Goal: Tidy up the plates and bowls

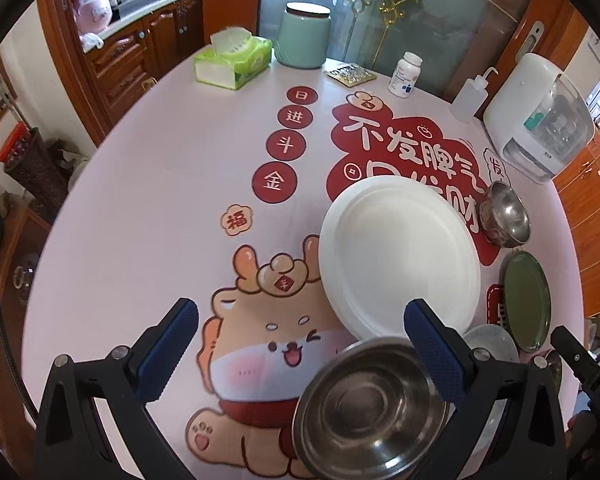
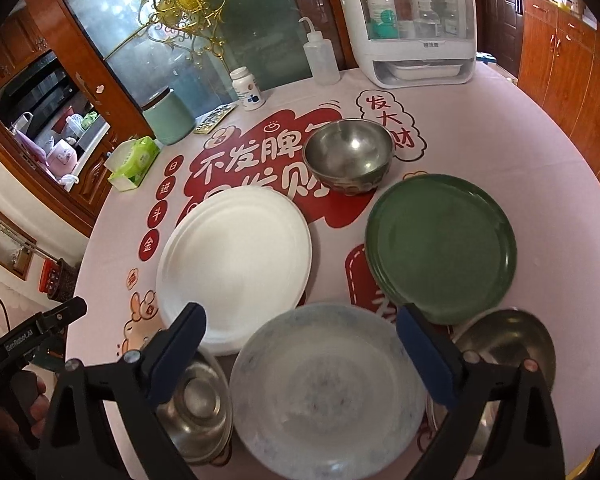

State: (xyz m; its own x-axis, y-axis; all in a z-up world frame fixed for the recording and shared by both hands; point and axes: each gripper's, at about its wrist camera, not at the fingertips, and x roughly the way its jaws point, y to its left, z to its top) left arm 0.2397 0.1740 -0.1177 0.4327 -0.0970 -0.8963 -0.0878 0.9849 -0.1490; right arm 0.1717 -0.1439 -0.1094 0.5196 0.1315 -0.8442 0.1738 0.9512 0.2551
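Observation:
A white plate (image 1: 398,258) (image 2: 236,268) lies mid-table. A green plate (image 2: 442,248) (image 1: 526,300) lies to its right. A pale grey plate (image 2: 328,392) (image 1: 490,344) lies nearest, under my right gripper (image 2: 300,348), which is open and empty above it. A steel bowl (image 1: 370,408) (image 2: 198,404) sits front left, below my open, empty left gripper (image 1: 302,334). A deeper steel bowl (image 2: 348,154) (image 1: 504,214) stands behind the plates. Another steel bowl (image 2: 508,344) sits front right.
Pink printed tablecloth (image 1: 160,200). At the far edge stand a tissue box (image 1: 234,60), a mint jar (image 1: 304,36), a blister pack (image 1: 350,74), a pill bottle (image 2: 247,89), a squeeze bottle (image 2: 320,54) and a white storage box (image 2: 414,20). Wooden cabinets surround the table.

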